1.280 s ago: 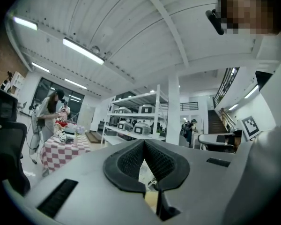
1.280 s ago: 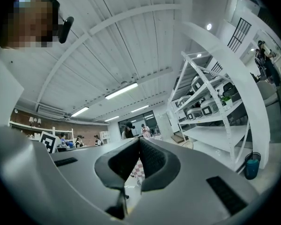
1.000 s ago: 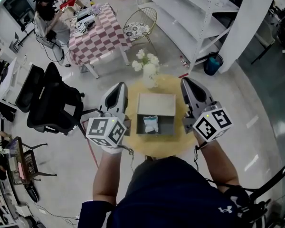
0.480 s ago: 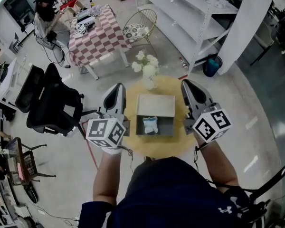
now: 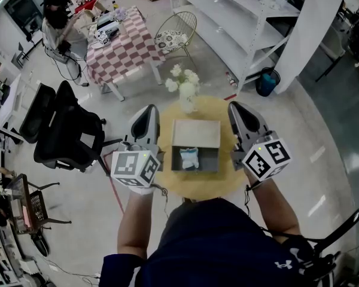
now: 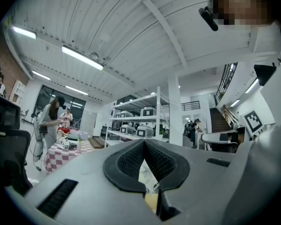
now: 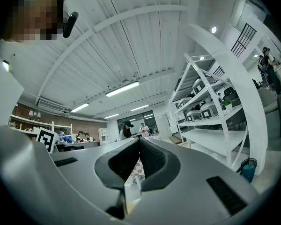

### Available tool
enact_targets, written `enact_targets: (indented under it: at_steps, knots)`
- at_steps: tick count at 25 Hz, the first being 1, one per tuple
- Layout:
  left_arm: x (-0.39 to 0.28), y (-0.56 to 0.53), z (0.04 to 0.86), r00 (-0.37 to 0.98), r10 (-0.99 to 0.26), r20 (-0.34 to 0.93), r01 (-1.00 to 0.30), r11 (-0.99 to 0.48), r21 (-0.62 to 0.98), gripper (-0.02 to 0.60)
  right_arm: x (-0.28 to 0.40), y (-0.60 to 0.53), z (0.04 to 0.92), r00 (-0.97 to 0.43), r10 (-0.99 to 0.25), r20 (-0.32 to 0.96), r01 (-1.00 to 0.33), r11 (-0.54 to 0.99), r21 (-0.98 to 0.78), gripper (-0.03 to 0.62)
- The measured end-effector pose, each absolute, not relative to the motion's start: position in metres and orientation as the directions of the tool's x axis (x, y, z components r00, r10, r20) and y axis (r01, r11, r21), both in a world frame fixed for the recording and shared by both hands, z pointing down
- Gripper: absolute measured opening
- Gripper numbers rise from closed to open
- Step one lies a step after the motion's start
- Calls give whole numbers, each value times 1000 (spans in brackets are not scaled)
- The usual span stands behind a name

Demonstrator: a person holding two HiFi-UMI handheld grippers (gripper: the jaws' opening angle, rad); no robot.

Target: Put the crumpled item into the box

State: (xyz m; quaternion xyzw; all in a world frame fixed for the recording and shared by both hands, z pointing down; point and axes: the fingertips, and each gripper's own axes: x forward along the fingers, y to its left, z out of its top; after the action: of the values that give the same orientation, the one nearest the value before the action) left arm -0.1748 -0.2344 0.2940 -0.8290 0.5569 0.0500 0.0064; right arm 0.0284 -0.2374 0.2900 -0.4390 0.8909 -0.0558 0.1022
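A grey open box stands on a small round yellow table. A crumpled white and light-blue item lies inside the box, at its near side. My left gripper is held to the left of the box and my right gripper to its right, both raised above table height. Each is shut with its jaw tips touching and nothing between them. In the left gripper view the left gripper points up at the ceiling, and the right gripper does so in the right gripper view; neither shows the box.
A white vase of flowers stands at the table's far edge. A black office chair is to the left. Farther off are a checkered table with a person, a wire chair and white shelving.
Both grippers stay beside the box, still shut. The left gripper's marker cube has shifted slightly to the right. The crumpled item has not moved.
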Motion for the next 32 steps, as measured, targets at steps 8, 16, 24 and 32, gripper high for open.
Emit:
enact_targets:
  at_steps: [8, 16, 24, 32]
  knots:
    - [-174, -235, 295, 379, -921, -85, -922, -384, 47, 17, 24, -236, 288, -604, -786, -132, -768, 618, -170, 2]
    - [-173, -237, 294, 383, -920, -82, -921, -387, 41, 17, 24, -238, 289, -600, -790, -128, -769, 614, -179, 2]
    - [-173, -239, 296, 390, -918, -73, -919, -393, 37, 17, 25, -239, 291, -598, -791, -133, -767, 612, -193, 2]
    - [-173, -239, 294, 395, -916, -72, -916, -399, 39, 17, 22, -239, 289, -600, -789, -132, -765, 614, -195, 2]
